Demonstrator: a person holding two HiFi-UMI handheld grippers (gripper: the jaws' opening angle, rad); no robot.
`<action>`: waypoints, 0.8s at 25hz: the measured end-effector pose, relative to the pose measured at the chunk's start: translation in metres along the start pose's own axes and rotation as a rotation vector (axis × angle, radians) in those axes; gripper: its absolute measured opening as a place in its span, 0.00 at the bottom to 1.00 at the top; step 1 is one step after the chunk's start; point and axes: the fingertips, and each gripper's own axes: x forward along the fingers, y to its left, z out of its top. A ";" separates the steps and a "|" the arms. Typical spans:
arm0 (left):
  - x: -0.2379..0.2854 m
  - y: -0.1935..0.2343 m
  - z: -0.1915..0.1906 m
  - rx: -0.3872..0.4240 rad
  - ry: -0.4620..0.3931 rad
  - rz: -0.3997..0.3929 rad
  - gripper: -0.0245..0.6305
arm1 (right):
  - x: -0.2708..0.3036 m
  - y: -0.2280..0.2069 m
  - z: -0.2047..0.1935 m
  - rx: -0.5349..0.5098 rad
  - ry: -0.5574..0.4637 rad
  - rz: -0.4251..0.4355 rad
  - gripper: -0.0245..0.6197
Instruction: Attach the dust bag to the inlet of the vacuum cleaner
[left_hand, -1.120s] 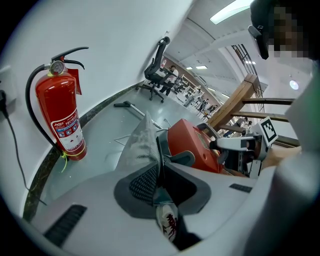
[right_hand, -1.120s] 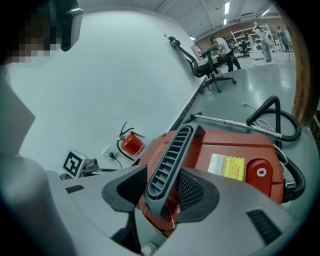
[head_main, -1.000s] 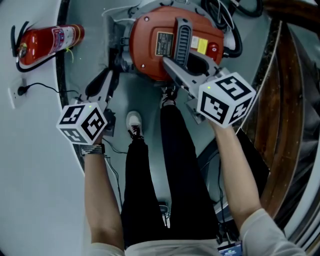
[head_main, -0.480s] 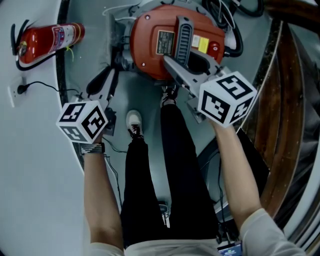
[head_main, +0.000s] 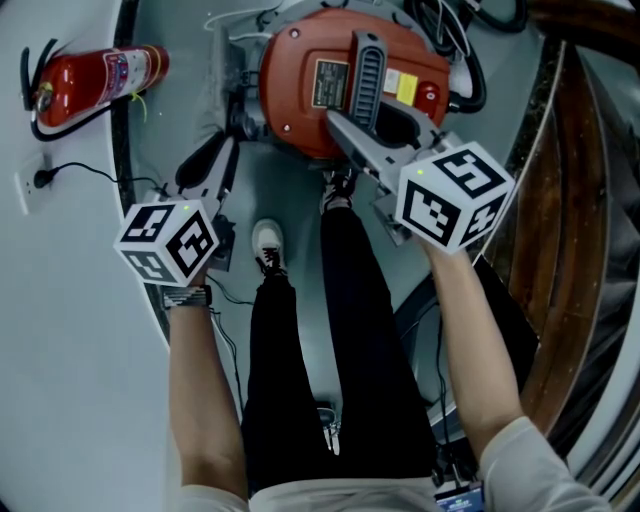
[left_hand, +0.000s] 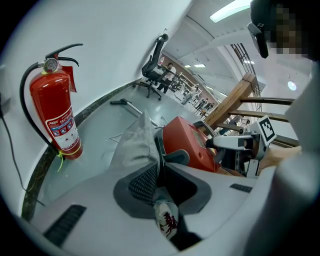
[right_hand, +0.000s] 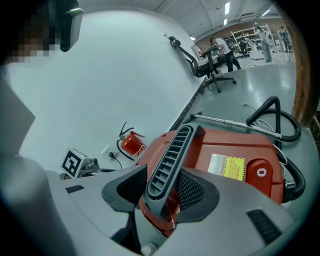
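Note:
The red vacuum cleaner (head_main: 300, 90) stands on the floor ahead of my feet. Its grey ribbed handle (right_hand: 170, 160) lies between the pads of my right gripper (right_hand: 162, 192), which is shut on it; from the head view that gripper (head_main: 360, 135) reaches in from the right. The grey cloth dust bag (left_hand: 137, 142) hangs at the vacuum's left side (head_main: 232, 80). My left gripper (left_hand: 159, 172) is shut on a fold of the bag's cloth, with the bag running up from the jaws toward the red body (left_hand: 187, 145). The inlet itself is hidden behind the bag.
A red fire extinguisher (head_main: 95, 85) stands by the curved white wall at the left, near a wall socket (head_main: 35, 185) with a plugged cable. The black hose (right_hand: 272, 112) coils behind the vacuum. A wooden railing (head_main: 580, 200) is at the right. The person's legs (head_main: 330, 340) stand just behind the vacuum.

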 end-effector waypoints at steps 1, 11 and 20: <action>0.000 0.000 0.000 0.000 0.000 -0.001 0.11 | 0.000 0.000 0.000 0.000 0.000 0.000 0.32; 0.001 -0.001 0.000 -0.006 0.016 -0.028 0.11 | 0.000 0.000 0.000 -0.002 0.001 -0.002 0.32; 0.002 -0.004 -0.001 -0.030 0.004 -0.019 0.11 | 0.000 0.001 0.000 -0.001 0.003 -0.001 0.32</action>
